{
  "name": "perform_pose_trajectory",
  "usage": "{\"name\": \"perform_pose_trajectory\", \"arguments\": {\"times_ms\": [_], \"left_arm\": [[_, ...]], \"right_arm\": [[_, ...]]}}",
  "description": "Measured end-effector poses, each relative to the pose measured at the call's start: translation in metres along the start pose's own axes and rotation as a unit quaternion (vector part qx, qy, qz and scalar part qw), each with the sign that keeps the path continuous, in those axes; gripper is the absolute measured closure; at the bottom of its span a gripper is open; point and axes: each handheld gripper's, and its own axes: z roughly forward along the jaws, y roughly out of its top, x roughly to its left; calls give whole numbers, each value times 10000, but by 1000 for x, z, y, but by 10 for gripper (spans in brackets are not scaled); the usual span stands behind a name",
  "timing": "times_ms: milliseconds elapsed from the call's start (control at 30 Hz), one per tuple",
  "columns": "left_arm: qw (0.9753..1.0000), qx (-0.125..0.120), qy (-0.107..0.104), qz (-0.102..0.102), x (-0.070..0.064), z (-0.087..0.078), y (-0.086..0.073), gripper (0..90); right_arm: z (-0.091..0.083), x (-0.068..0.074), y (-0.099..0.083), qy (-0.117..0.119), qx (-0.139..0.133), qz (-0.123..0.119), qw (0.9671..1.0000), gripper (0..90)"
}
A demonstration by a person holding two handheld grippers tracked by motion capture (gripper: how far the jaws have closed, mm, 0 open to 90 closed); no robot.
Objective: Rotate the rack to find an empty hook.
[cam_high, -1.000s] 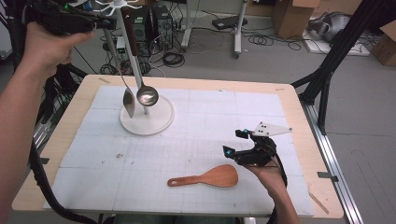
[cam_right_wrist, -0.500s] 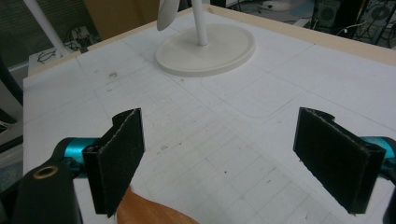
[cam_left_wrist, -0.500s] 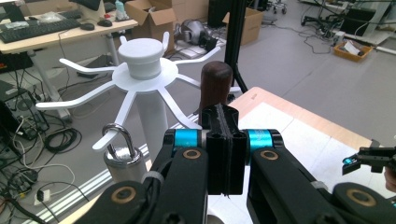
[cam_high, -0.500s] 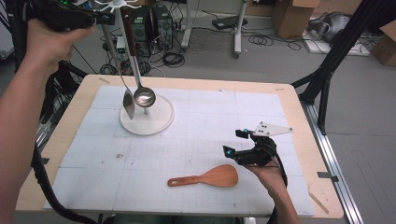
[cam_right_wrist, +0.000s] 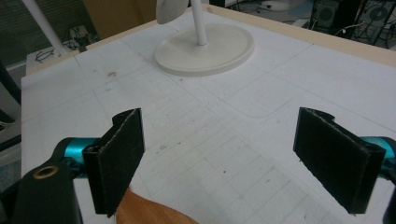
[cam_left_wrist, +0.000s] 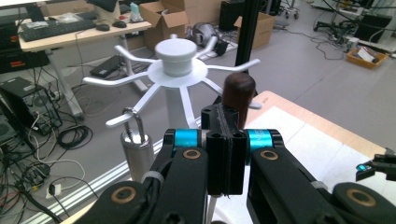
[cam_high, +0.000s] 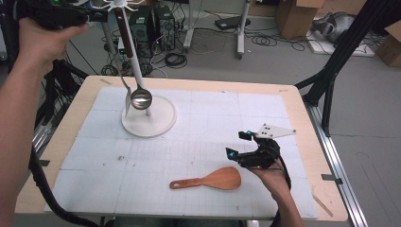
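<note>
A white utensil rack (cam_high: 137, 59) stands on a round base (cam_high: 161, 120) at the table's back left; its hub and arms (cam_left_wrist: 176, 63) are close in the left gripper view. My left gripper (cam_high: 97, 16) (cam_left_wrist: 226, 116) is up by the rack top, shut on the dark wooden handle (cam_left_wrist: 238, 90) of a metal ladle (cam_high: 141, 98), whose bowl hangs over the base. A second metal utensil (cam_high: 126, 94) hangs from a rack arm by its ring (cam_left_wrist: 135, 123). My right gripper (cam_high: 238, 144) (cam_right_wrist: 233, 154) rests open above the mat, just right of a wooden spatula (cam_high: 210, 180) (cam_right_wrist: 144, 212).
A white gridded mat (cam_high: 198, 118) covers the wooden table (cam_high: 302, 118). Black frame posts (cam_high: 331, 80) rise off the right edge. Cables, boxes and desks lie on the floor beyond the far edge.
The ladle bowl has drifted slightly left along with my left gripper. The right gripper and the spatula have not moved.
</note>
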Motion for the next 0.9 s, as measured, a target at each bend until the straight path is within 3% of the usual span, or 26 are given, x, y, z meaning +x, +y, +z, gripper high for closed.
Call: {"name": "perform_pose_trajectory", "arguments": {"times_ms": [500, 900], "left_arm": [[9997, 24, 234, -119, 11, -4, -2, 896], [10000, -4, 5, 71, -8, -16, -3, 895]], "right_arm": [[-2, -1, 0, -47, 1, -33, 10000, 155], [1, 1, 0, -61, 58, -65, 9999, 155]]}}
